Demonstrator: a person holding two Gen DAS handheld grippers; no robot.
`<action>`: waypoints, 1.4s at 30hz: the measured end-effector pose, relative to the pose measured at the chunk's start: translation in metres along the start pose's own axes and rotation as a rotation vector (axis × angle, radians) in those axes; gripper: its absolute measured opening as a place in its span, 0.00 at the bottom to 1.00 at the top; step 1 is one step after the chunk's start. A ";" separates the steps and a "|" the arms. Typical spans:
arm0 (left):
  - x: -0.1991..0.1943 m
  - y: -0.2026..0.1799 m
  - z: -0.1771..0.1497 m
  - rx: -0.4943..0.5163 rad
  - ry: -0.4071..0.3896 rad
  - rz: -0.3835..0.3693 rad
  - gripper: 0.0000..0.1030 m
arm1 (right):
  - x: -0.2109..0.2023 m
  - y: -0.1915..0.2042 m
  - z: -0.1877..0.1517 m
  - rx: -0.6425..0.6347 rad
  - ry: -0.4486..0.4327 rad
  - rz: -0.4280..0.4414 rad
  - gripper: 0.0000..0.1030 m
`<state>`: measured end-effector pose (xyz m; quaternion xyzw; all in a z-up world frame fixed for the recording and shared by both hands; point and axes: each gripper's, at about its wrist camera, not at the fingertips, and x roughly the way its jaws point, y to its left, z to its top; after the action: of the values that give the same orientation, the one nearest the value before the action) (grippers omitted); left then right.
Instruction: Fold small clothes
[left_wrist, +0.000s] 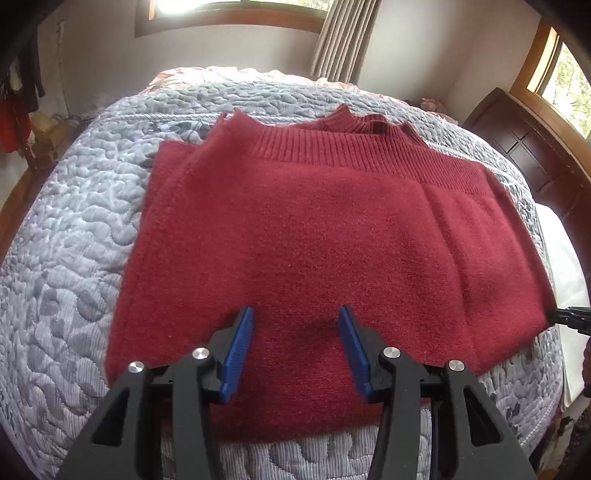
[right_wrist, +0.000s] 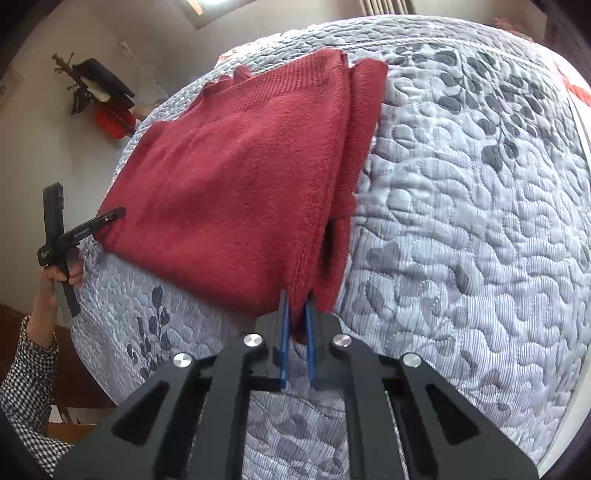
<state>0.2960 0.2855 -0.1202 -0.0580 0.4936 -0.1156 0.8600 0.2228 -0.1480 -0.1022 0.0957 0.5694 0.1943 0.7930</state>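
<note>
A folded dark-red knitted sweater (left_wrist: 325, 236) lies flat on a pale blue-grey quilted bedspread with a darker leaf print (left_wrist: 66, 258), filling the centre of the left wrist view; its ribbed band runs across the upper middle of the frame, and its long axis runs left to right there; in the right wrist view the same garment stretches from the lower centre up toward the upper middle, its ribbed end farthest from the camera, a second folded layer showing along its right edge; there is no container in either view, only the bed bearing the garment; the left gripper (left_wrist: 295, 317) hovers over the sweater's near edge at the bottom centre, blue-padded jaws spread wide with nothing between them; the right gripper (right_wrist: 296, 302) at the bottom centre of its view has its jaws pinched on the sweater's near corner; a hand (right_wrist: 55, 280) with a checked sleeve (right_wrist: 26, 387) holds the left tool at the left edge.
</note>
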 end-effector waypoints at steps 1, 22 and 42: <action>0.002 0.001 -0.001 0.000 0.003 0.000 0.47 | 0.005 -0.004 -0.002 0.007 0.018 -0.003 0.05; -0.004 -0.060 0.051 0.012 -0.076 -0.110 0.51 | 0.004 -0.012 0.098 0.055 -0.064 -0.032 0.31; 0.060 -0.073 0.050 0.045 0.016 -0.076 0.53 | 0.047 -0.043 0.107 0.142 -0.028 -0.034 0.09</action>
<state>0.3582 0.1987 -0.1289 -0.0565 0.4950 -0.1596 0.8522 0.3454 -0.1595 -0.1235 0.1445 0.5722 0.1385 0.7953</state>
